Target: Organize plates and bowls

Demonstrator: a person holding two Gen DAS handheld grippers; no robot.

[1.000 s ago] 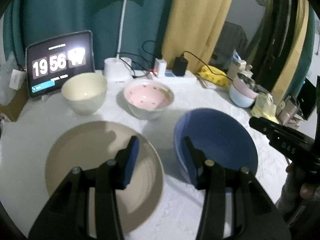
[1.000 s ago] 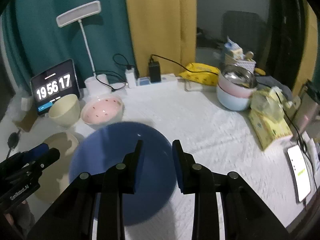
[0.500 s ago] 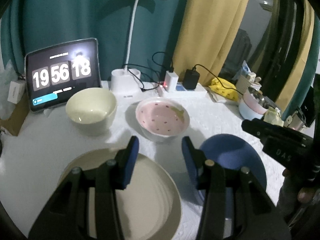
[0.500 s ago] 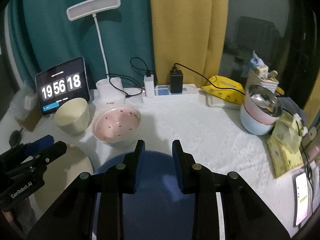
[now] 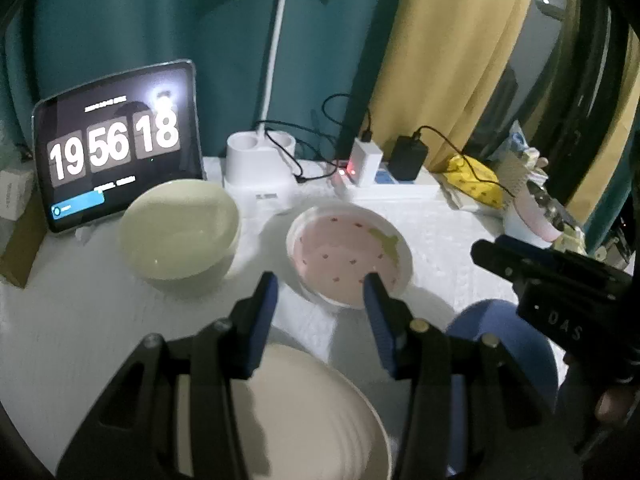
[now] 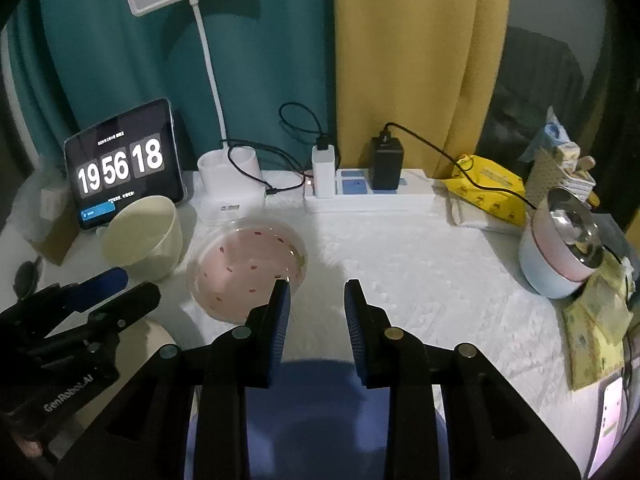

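Nothing is stacked yet, as far as these views show. Your left tool (image 5: 318, 292) hangs spread and empty above the counter (image 6: 420, 264), its fingers framing the near rim of the pink bowl (image 5: 348, 256). Your right tool (image 6: 314, 304) is also spread and empty, pinching nothing, hovering over the far edge of the blue plate (image 6: 320, 412).

Where the dishes sit, clock-face from the left view:
- cream plate (image 5: 304, 412) at 6 o'clock, right under the left tool, alone.
- blue plate at 4 o'clock, beside the cream plate, partly hidden by the right tool.
- pink bowl at 12 o'clock, just ahead of the fingers.
- green bowl (image 5: 180, 232) at 10 o'clock, just beside the pink bowl, in front of the clock tablet (image 5: 116, 148).

All four lie separately on the counter. Another small stack of bowls (image 6: 560, 256) stands at 3 o'clock in the right view, well apart; can't tell if it belongs to the job.

My read: you're at the very start. Both plates still need stacking, both bowls still need nesting. The pink bowl looks like the nearest pick for the left tool.
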